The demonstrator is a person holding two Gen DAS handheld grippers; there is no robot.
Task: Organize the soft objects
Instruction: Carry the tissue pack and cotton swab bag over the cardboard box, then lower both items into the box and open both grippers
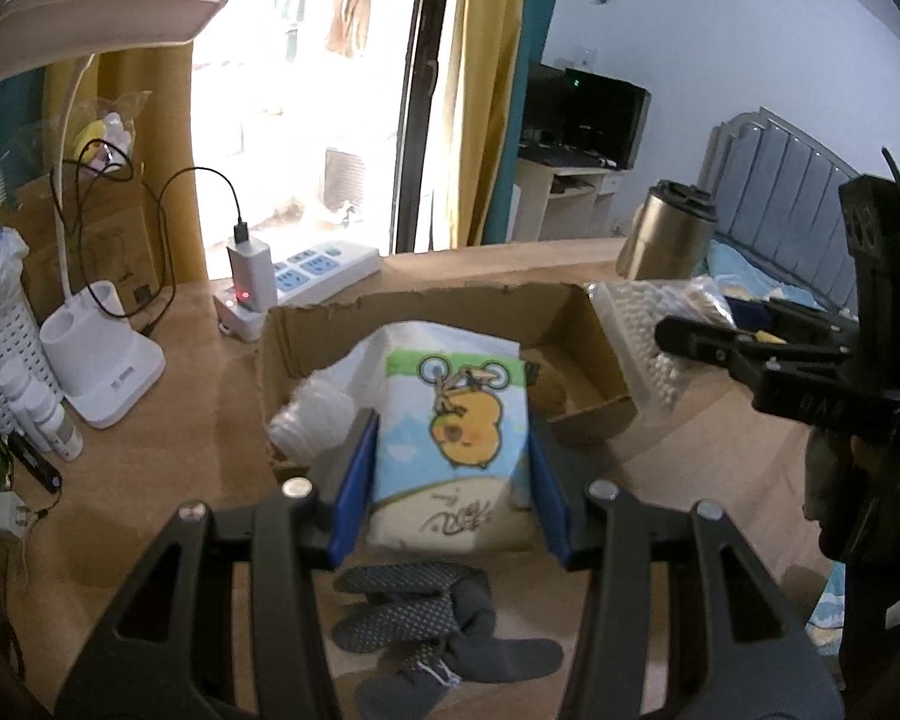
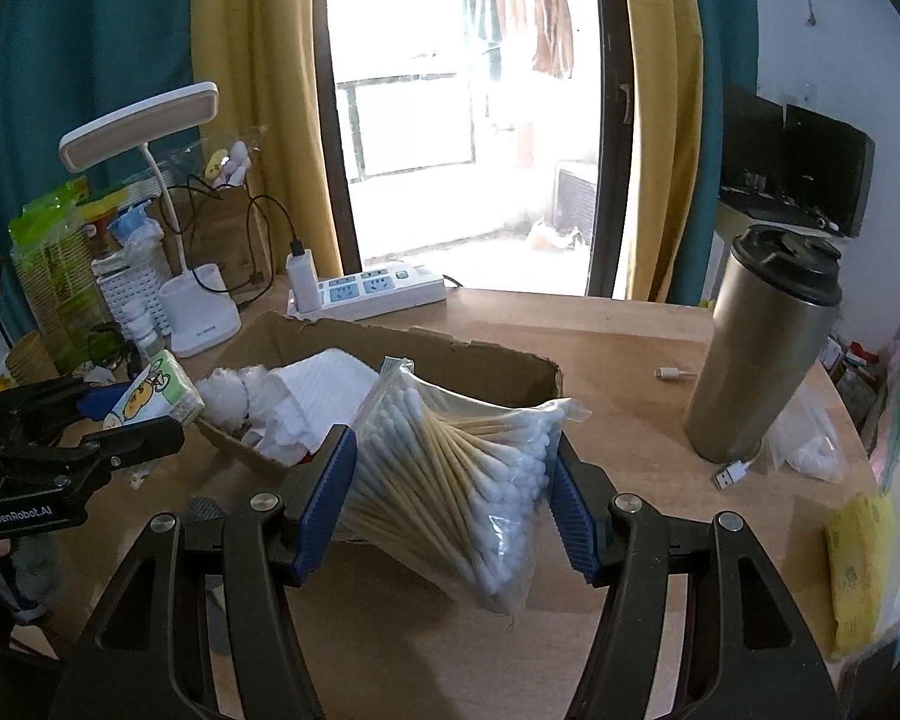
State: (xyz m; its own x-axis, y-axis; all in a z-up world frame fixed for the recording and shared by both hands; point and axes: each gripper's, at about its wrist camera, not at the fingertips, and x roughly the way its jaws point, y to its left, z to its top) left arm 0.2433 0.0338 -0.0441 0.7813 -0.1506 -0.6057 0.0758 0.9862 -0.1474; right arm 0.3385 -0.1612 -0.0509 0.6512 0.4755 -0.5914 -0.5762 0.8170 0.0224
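Nearest to us, the left hand-held gripper (image 1: 450,474) is clamped on a tissue pack (image 1: 453,438) printed with a yellow cartoon animal, its blue pads pressed to the pack's two long sides, held above the near edge of the cardboard box (image 1: 570,306). We judge the pack light and squashy, with a slick wrapper, so a broad hold across its middle suits it. The right hand-held gripper (image 2: 453,501) holds a bag of cotton swabs (image 2: 456,468) by its two sides, in front of the same box; the bag looks light, the film slippery and loose, the sticks inside stiff, so we would take it at the thick bundle and not at the empty corners. The left view alone shows dark socks (image 1: 432,618) lying on the counter (image 1: 168,372) below the pack. Farther off, only the right view shows the steel tumbler (image 2: 762,354) whole, and a yellow pack (image 2: 864,570) at the counter's right edge.
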